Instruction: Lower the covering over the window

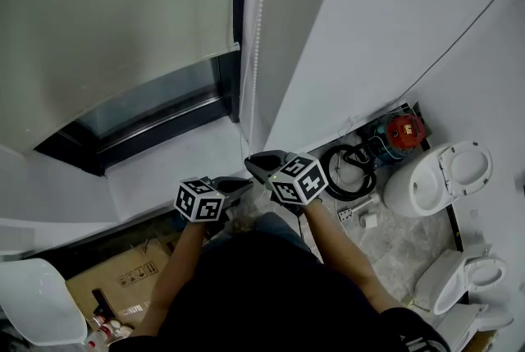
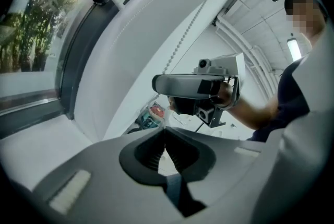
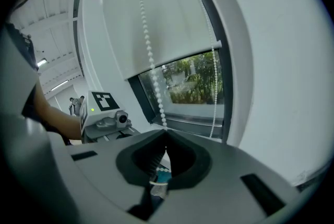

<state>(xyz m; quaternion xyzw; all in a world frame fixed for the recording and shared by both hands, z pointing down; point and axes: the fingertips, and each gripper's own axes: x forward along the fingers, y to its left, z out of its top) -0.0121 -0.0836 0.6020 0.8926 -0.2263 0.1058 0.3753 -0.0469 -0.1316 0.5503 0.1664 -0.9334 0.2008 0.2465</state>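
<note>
- Roller blind (image 3: 162,14) is part-way down, upper centre of the right gripper view. Its bottom hem slants from lower left to upper right, with window glass (image 3: 193,79) and greenery showing beneath.
- In the head view the blind fills the upper left. The hem runs from mid-left up towards centre, with a dark strip of glass under it.
- Bead chain (image 3: 148,50) has its long axis running from the top of the frame down to bottom centre, straight into your right gripper (image 3: 166,134). A second strand hangs at the right edge of the glass, beside the window frame (image 3: 229,87).
- Right gripper: jaws clamped on the bead chain, with a few beads visible in the hollow behind the tips.
- Left gripper (image 2: 165,129): jaws together, nothing seen between them.
- In the head view the two grippers sit bottom centre with the left gripper just lower left of the right. The tips are close, but I can't tell if they touch.
- In the left gripper view the chain runs diagonally from upper centre-right down behind your right gripper, which crosses mid-frame level with its tips pointing left.
- Edges, head view: the chain lies on a narrow white strip, with the window frame tight on its left and the white wall (image 1: 394,14) on its right.
- The sill (image 1: 172,162) is a white ledge under the glass, just above the grippers in the frame.
- Room, head view: grey tile floor (image 1: 394,235) lower right, toilets (image 1: 439,178) at the right edge, a dark hose coil (image 1: 349,166) by the wall and a cardboard box (image 1: 115,276) lower left.
</note>
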